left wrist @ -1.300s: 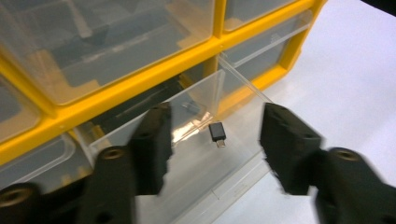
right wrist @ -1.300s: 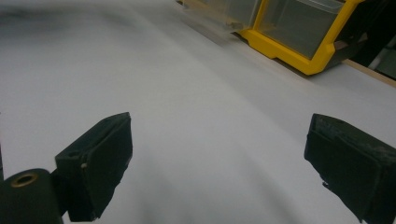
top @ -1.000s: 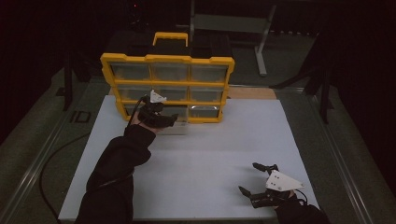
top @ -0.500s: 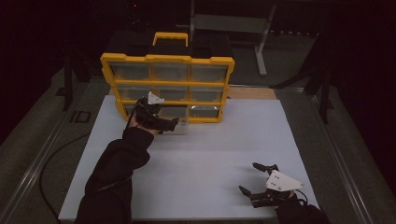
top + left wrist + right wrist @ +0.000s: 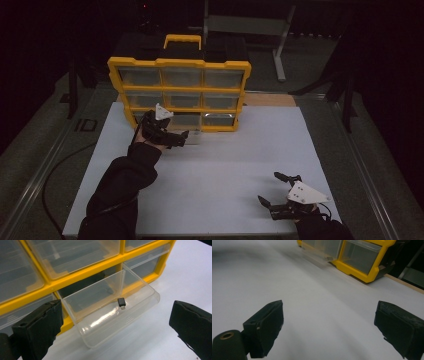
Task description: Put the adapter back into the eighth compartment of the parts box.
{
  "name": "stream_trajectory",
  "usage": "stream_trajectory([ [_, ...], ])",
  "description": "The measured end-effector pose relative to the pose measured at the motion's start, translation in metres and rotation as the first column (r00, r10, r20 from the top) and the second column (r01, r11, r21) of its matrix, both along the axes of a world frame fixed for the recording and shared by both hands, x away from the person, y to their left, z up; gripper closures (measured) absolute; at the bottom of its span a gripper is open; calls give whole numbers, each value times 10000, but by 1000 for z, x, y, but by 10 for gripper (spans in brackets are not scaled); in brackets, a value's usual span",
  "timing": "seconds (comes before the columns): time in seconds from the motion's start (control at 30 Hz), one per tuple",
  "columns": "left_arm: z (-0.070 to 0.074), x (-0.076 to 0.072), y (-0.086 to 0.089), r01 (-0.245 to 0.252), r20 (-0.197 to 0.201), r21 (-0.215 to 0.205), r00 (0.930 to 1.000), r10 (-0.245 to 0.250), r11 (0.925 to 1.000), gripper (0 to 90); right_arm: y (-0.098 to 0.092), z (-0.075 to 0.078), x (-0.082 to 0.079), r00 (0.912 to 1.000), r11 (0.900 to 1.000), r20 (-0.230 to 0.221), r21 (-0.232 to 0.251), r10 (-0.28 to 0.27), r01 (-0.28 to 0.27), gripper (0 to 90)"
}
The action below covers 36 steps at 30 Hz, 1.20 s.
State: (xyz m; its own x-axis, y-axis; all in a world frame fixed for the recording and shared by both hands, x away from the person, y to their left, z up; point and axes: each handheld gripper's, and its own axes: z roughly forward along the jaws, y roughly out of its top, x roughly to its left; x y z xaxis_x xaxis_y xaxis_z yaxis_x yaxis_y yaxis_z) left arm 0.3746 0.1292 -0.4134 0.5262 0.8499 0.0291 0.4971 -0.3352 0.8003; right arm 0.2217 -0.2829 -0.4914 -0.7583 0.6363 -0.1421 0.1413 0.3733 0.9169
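My left gripper (image 5: 115, 322) has just been opening its jaws and now stands wide with nothing between them. Just beyond lies the small black adapter (image 5: 121, 302), in the pulled-out clear drawer (image 5: 140, 307) of the yellow organizer (image 5: 177, 90). It looks light, stiff and slippery; I'd pinch its flat sides. My right gripper (image 5: 280, 192) rests spread wide, near right.
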Motion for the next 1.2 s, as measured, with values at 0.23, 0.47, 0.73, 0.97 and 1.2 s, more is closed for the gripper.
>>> stream_trajectory([
  [0.23, -2, -8, -1, -46, 96, -10, 9999, 46, 10000, 0, 1, -1, 0, 10000, 9999, -30, -104, 40, -40, 89],
  [0.47, -6, -22, -7, 17, 299, -83, 9996, -15, 10000, 0, 2, -1, 0, 9999, 9998, -67, -155, 95, -96, 89],
  [0.73, -18, -35, -10, -192, 575, -125, 9981, 199, 9997, 0, 2, -2, 0, 9998, 9996, -108, -200, 195, -197, 89],
  [0.97, -28, -42, -15, -290, 637, 65, 9976, 286, 9996, 0, 3, -2, 0, 9996, 9995, -148, -218, 242, -245, 89],
  [1.2, -44, -45, -12, -536, 421, -411, 9976, 553, 9977, 0, 2, -2, 0, 9997, 9996, -129, -182, 217, -219, 89],
])
